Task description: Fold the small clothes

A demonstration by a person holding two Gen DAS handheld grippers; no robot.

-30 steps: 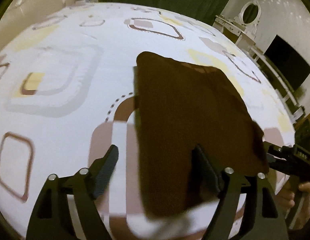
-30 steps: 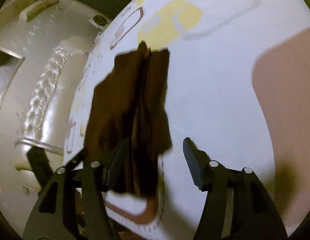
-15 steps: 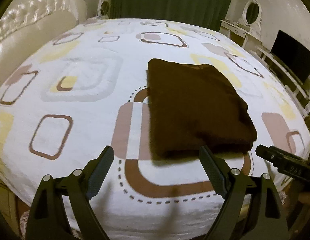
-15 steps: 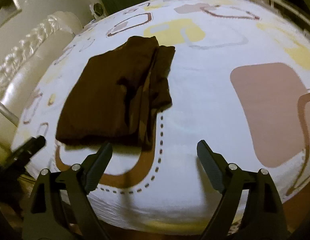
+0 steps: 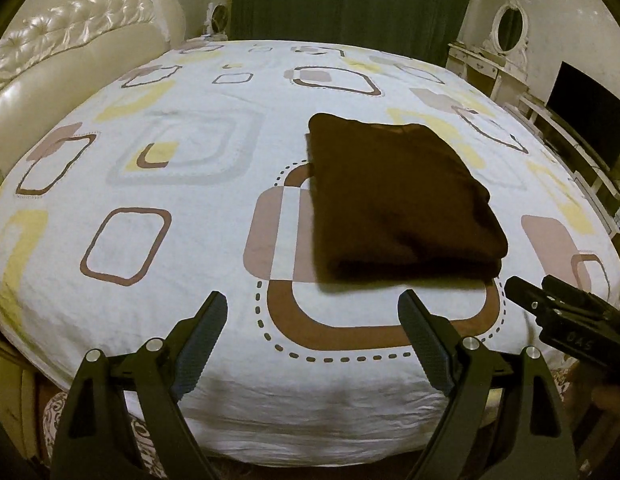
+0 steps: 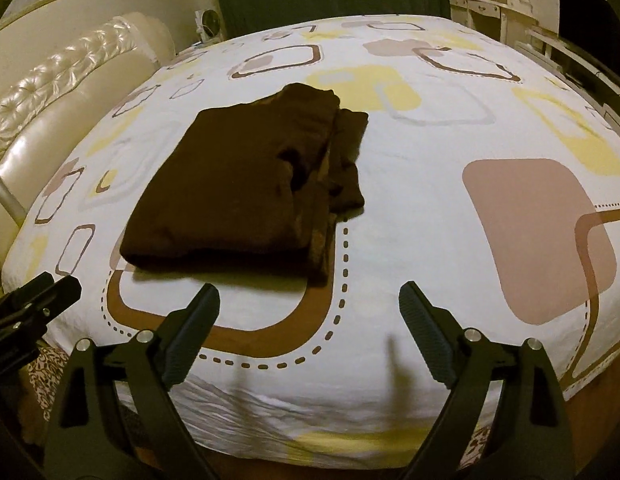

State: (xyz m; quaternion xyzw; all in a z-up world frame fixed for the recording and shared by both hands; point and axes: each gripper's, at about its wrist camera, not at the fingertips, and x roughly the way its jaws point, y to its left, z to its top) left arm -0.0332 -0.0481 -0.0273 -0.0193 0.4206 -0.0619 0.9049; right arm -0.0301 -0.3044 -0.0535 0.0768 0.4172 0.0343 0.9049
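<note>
the folded brown cloth (image 5: 398, 204) lies flat on the bed (image 5: 158, 288), near its front edge. the left gripper (image 5: 312, 332) gapes wide with nothing between its jaws. the right gripper (image 6: 310, 320) has just been spreading its jaws, also with nothing between them; both hang short of the cloth.

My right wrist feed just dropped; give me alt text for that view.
A folded brown garment lies on the patterned bedsheet, with uneven layers poking out along its right edge. The right gripper is open and empty, short of the garment's near edge. The left gripper shows at the lower left, and a cream headboard curves along the left.
</note>
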